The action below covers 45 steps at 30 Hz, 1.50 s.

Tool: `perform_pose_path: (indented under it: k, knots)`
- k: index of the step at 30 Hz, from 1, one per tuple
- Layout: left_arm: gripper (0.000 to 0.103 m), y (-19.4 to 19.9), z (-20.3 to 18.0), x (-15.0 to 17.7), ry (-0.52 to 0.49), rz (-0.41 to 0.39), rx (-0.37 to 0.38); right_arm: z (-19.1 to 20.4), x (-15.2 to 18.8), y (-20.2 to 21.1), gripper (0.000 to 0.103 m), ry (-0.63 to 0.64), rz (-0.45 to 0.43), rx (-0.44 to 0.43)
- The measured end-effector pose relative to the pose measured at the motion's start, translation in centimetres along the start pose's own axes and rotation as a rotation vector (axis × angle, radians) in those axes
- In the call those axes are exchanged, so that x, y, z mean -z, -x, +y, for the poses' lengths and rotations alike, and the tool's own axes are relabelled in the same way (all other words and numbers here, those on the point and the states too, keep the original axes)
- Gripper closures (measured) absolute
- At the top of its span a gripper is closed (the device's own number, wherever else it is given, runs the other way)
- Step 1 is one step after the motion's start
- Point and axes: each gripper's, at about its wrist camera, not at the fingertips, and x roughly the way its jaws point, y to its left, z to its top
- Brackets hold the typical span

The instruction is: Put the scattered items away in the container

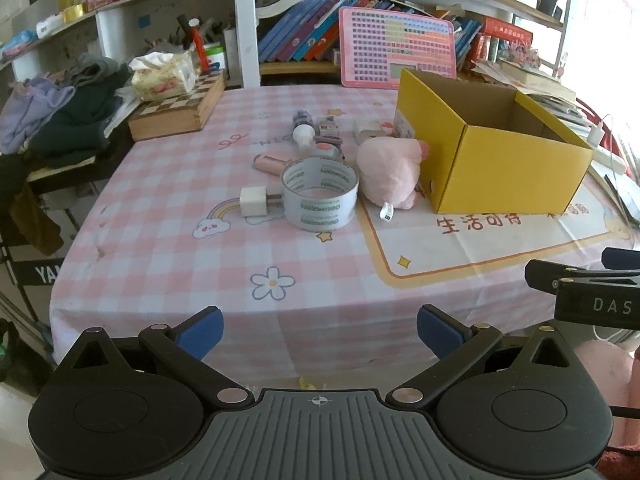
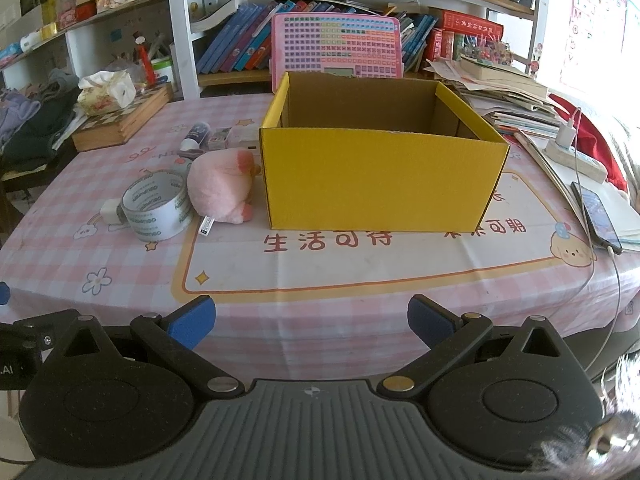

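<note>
While both pairs of tongs hang just off the near edge of the worktop (image 1: 160, 264), neither holds anything. The left tongs (image 1: 319, 330) are spread wide, blue pads apart, and the right tongs (image 2: 311, 320) are spread the same way.

Seen from the left wrist, the scattered items lie in a cluster toward twelve o'clock, well apart from the tongs. Nearest is a roll of clear tape (image 1: 319, 194), standing on its flat side. A small white charger plug (image 1: 253, 201) lies just beside it at nine o'clock. A pink plush toy (image 1: 390, 172) sits at the tape's three o'clock, resting against the side of the yellow cardboard box (image 1: 508, 168). Behind the tape, toward twelve o'clock, are a pink tube-like item (image 1: 269, 163), a small bottle with a white cap (image 1: 303, 127) lying on its side, and a few small objects too indistinct to name.

From the right wrist, the box (image 2: 380, 180) stands straight ahead at twelve o'clock, open at the top. What shows of its inside looks bare, though its floor is hidden.

Judging by this, the tidying has barely begun: nothing is seen in the box, and every item remains to be lifted in.
</note>
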Motion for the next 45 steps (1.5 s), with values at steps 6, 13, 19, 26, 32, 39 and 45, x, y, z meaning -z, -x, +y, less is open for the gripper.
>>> perform_pose_path:
  k: [6,13,19,26,32,39,45]
  knots:
    - [0.000,0.0,0.2,0.0,0.005,0.001,0.026,0.3,0.0,0.1,0.000,0.004,-0.006,-0.019]
    - [0.000,0.0,0.7,0.0,0.020,0.001,0.030,1.1,0.0,-0.1,0.000,0.021,0.005,-0.068]
    - [0.000,0.7,1.9,0.2,0.080,-0.037,0.048,2.4,0.1,-0.1,0.000,0.078,0.019,-0.095]
    - [0.000,0.5,2.4,0.2,0.067,-0.013,-0.005,3.2,-0.3,-0.3,0.000,0.080,0.014,-0.103]
    - [0.000,0.2,3.5,0.3,0.073,0.007,-0.009,4.6,-0.9,-0.2,0.002,0.106,-0.013,-0.153]
    - [0.000,0.1,4.1,0.3,0.080,-0.010,0.007,5.1,-1.6,-0.5,0.005,0.111,-0.033,-0.211]
    - [0.000,-0.3,4.4,0.1,0.074,-0.022,0.013,5.4,-2.1,-1.3,0.019,0.099,-0.045,-0.244]
